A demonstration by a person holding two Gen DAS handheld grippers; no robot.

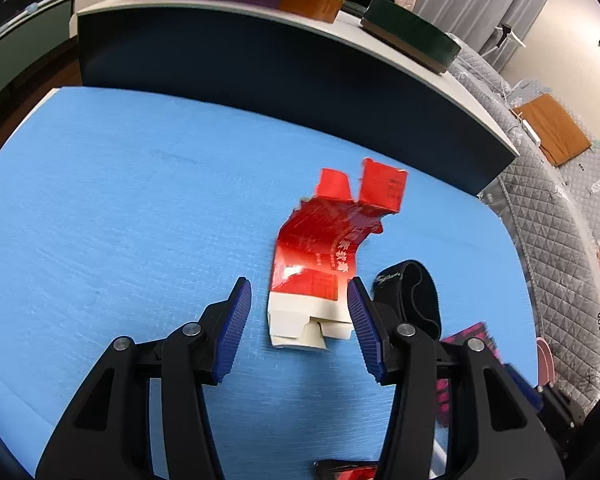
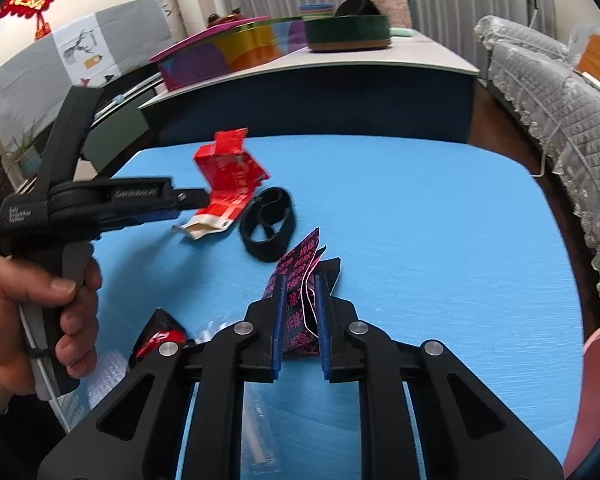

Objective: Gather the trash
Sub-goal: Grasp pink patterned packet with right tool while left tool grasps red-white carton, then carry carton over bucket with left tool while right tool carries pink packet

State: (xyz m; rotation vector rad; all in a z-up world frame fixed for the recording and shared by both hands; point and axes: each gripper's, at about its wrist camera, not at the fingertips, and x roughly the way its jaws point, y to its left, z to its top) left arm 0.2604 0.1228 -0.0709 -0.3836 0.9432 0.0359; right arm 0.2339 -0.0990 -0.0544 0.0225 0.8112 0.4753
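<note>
Here we see the right gripper (image 2: pixel 300 312) with its blue fingers (image 2: pixel 279 320) clenched on a black wrapper with pink print (image 2: pixel 298 280); the wrapper stands up between the pads and its top pokes out past the tips. The landmark for these notes is the black strap loop (image 2: pixel 267 224) lying on the blue bench (image 2: pixel 440 240).

The wrapper sits just on the near side of the loop. The left gripper (image 1: pixel 300 320) has its fingers (image 1: pixel 236 320) released, standing apart, low over the bench. Between them lies the white end of a flattened red carton (image 1: pixel 320 248); we see no pad pressing on it. The carton lies just beside the loop, on its left in both views, with its torn red flaps pointing away from the fingers.

In the right wrist view a hand (image 2: pixel 28 312) grips the left gripper's handle, well to the near left of the loop. A crumpled black-and-red wrapper (image 2: pixel 162 334) and a clear plastic wrap (image 2: pixel 104 376) lie nearer still, at the bench's near left edge. Beyond the loop, past the bench's far edge, a dark blue counter (image 2: pixel 320 100) carries a colourful box (image 2: pixel 228 52) and a round green tin (image 2: pixel 346 32).
</note>
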